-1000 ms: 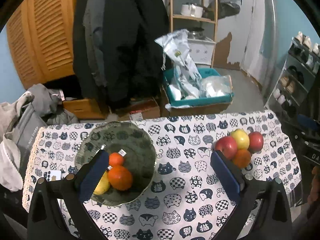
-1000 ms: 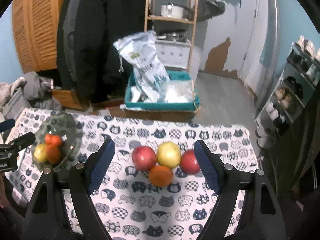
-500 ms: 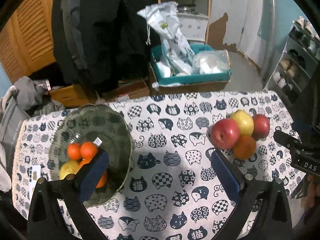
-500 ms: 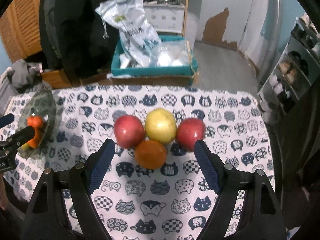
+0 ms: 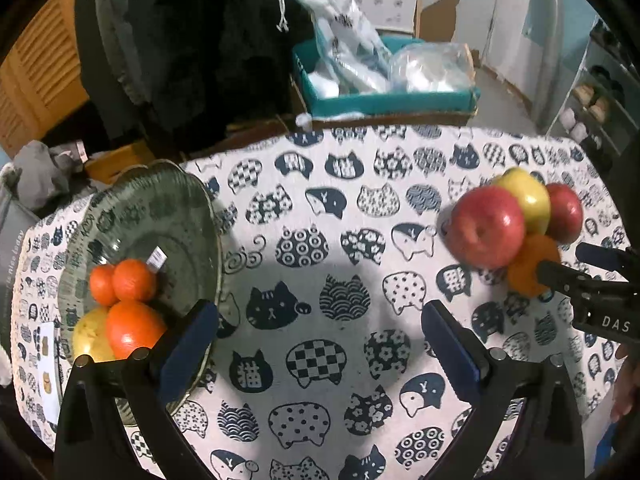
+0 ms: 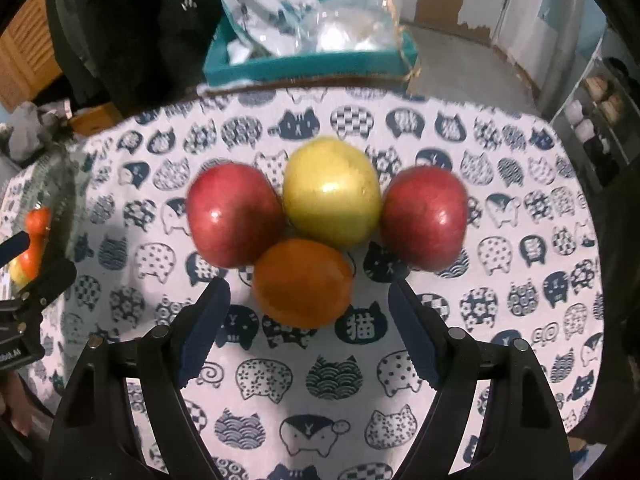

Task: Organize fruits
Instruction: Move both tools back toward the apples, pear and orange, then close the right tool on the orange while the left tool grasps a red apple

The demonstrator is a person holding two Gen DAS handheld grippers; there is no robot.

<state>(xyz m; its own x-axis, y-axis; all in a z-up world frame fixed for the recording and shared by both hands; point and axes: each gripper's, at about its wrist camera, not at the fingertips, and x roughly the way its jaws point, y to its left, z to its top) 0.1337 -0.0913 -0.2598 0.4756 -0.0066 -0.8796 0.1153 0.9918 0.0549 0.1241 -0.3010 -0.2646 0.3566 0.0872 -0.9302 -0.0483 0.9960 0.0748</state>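
Right gripper (image 6: pixel 308 320), jaws wide, empty: orange (image 6: pixel 303 282) just ahead between fingers; advance centred, avoid nudging touching apples, close gently.

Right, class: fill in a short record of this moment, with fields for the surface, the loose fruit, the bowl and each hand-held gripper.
surface: cat-print tablecloth
loose fruit: left red apple, yellow apple, right red apple and an orange, clustered together
bowl: green glass bowl holding three orange fruits and one yellow fruit
left hand-held gripper: open, above bare cloth beside the bowl
right hand-held gripper: open, lined up on the orange
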